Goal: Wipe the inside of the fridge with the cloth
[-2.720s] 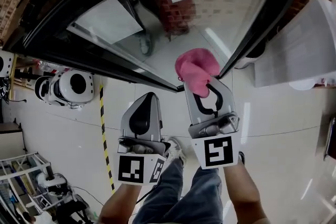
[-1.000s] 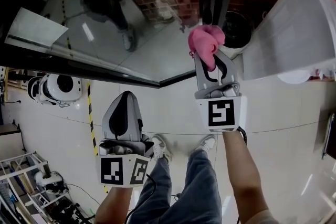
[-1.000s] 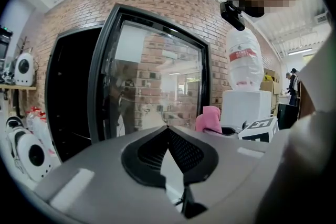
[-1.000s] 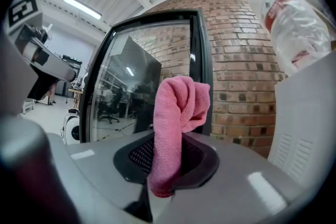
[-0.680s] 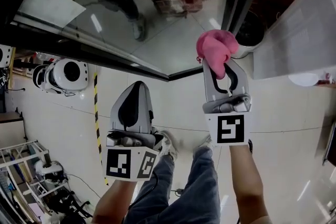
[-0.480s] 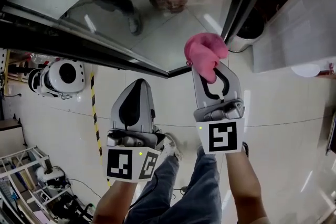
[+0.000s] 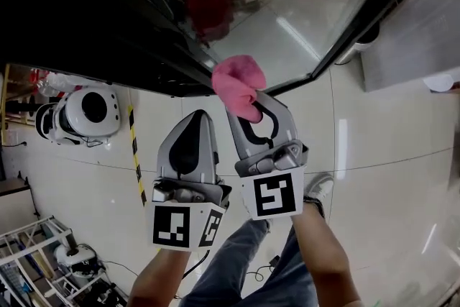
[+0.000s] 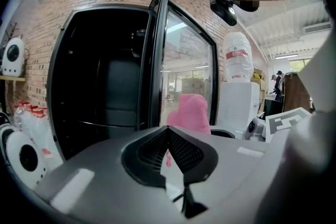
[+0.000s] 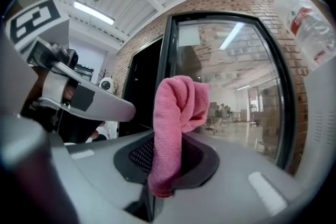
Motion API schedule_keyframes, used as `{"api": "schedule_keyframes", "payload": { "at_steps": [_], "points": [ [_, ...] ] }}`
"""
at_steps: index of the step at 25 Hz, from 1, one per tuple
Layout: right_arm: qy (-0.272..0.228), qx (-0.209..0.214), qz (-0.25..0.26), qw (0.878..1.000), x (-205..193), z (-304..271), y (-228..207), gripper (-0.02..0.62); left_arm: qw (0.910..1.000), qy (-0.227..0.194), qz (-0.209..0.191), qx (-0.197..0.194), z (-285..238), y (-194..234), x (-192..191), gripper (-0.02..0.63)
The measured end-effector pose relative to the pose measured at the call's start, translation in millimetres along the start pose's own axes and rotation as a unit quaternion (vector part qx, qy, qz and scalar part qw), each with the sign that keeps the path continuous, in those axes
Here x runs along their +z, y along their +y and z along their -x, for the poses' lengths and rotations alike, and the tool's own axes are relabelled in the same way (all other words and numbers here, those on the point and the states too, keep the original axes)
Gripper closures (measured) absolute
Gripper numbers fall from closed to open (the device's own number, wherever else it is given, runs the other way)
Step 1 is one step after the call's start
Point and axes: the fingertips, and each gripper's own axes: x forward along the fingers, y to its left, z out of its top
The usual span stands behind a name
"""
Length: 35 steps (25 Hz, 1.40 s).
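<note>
Pinching pink cloth (image 7: pixel 240 83) in right gripper (image 7: pixel 246 108), at glass door (image 7: pixel 309 3).
Fridge interior (image 7: pixel 79 11) lies upper left; left gripper (image 7: pixel 196 118) pressed together, empty.

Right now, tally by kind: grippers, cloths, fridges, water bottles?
grippers: 2, the left gripper and the right gripper
pink cloth: 1
fridge: 1
water bottle: 1
total: 5
</note>
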Motion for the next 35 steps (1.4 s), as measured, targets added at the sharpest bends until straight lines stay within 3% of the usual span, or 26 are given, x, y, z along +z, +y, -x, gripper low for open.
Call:
{"api": "schedule_keyframes", "payload": {
  "at_steps": [4, 8, 12, 20, 29, 32, 35],
  "points": [
    [-0.012, 0.0, 0.0, 1.0, -15, -20, 16, 0.534, 1.0, -0.004, 0.004, -0.007, -4, 11, -18, 0.592],
    [-0.007, -0.008, 0.007, 1.0, -28, -24, 6, 0.534, 0.9998, -0.008, 0.011, -0.014, -3, 10, -25, 0.592],
    [-0.006, -0.033, 0.006, 0.999, -41, -18, -33, 0.534, 0.9998, -0.007, -0.007, -0.02, -8, 0, -24, 0.592],
    [0.011, -0.06, 0.017, 0.998, -77, 7, -121, 0.534, 0.9999, -0.011, -0.003, -0.002, -30, -38, -26, 0.592],
    [0.036, -0.062, 0.036, 0.997, -112, 34, -228, 0.534, 0.9987, -0.005, -0.009, 0.049, -52, -87, -31, 0.592],
    [0.025, -0.046, 0.05, 0.997, -101, 38, -232, 0.534, 0.9986, 0.001, -0.002, 0.053, -56, -104, -33, 0.592],
    [0.004, -0.031, 0.049, 0.998, -79, 43, -210, 0.534, 0.9984, 0.004, -0.001, 0.056, -54, -107, -30, 0.592]
  ]
}}
